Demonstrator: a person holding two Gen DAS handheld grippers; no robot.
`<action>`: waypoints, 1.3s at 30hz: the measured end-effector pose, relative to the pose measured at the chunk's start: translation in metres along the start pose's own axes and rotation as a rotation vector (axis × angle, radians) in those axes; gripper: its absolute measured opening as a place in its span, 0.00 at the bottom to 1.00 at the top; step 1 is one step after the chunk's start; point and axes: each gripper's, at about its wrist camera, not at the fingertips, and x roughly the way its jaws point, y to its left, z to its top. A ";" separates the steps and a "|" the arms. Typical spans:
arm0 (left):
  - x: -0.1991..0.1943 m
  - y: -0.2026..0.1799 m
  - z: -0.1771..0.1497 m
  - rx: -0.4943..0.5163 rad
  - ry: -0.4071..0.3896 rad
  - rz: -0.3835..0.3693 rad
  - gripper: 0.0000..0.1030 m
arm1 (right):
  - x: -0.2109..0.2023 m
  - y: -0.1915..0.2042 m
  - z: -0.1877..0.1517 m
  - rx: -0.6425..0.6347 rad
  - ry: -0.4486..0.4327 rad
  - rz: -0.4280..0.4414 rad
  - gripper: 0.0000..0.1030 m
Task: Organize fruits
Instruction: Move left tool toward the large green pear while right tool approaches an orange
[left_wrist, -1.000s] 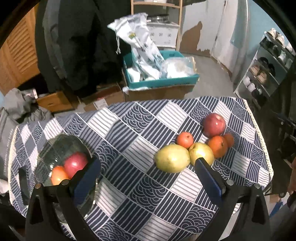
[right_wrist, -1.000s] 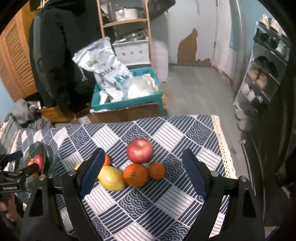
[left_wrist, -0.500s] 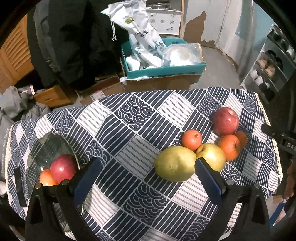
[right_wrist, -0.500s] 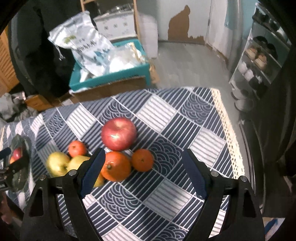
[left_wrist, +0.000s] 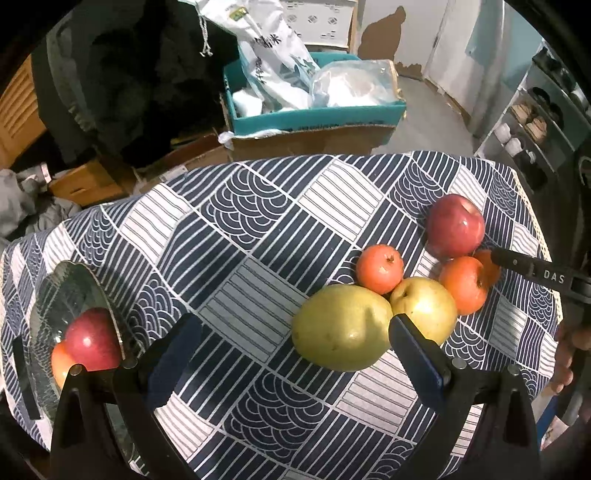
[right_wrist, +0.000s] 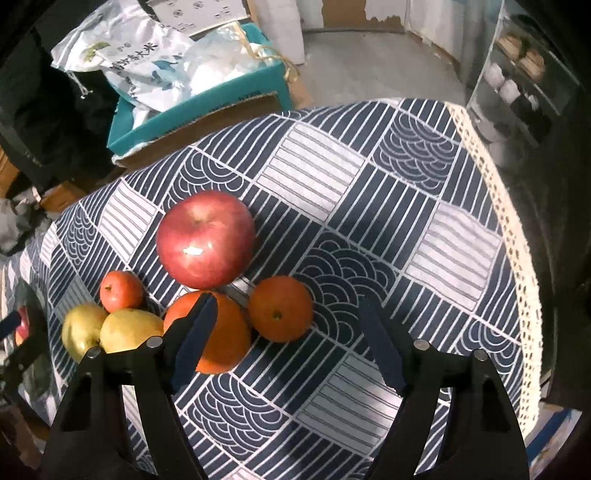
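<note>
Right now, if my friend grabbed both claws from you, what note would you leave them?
Left claw: open, empty, hanging over the big yellow-green fruit.
Right claw: empty, jaws closing, small orange between them, not gripped.
Done: a red apple and an orange fruit sit in the glass bowl.
Left: the loose pile on the tablecloth, big red apple included, goes to the bowl.

A table wore a blue and white patterned cloth (left_wrist: 258, 236) with a lacy edge. On it sat a big red apple (right_wrist: 205, 239), three oranges bunched beside it, two yellow-green fruits touching, and a glass bowl (left_wrist: 59, 295) far left.
</note>
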 end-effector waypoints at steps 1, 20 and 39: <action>0.002 -0.001 0.000 0.003 0.002 -0.005 0.99 | 0.002 -0.001 0.000 0.006 0.004 0.002 0.77; 0.033 -0.024 -0.010 0.139 0.064 -0.082 0.99 | 0.022 -0.010 -0.007 0.055 0.077 0.053 0.43; 0.062 -0.042 -0.020 0.321 0.069 -0.009 0.93 | 0.013 0.028 -0.055 -0.174 0.101 -0.009 0.43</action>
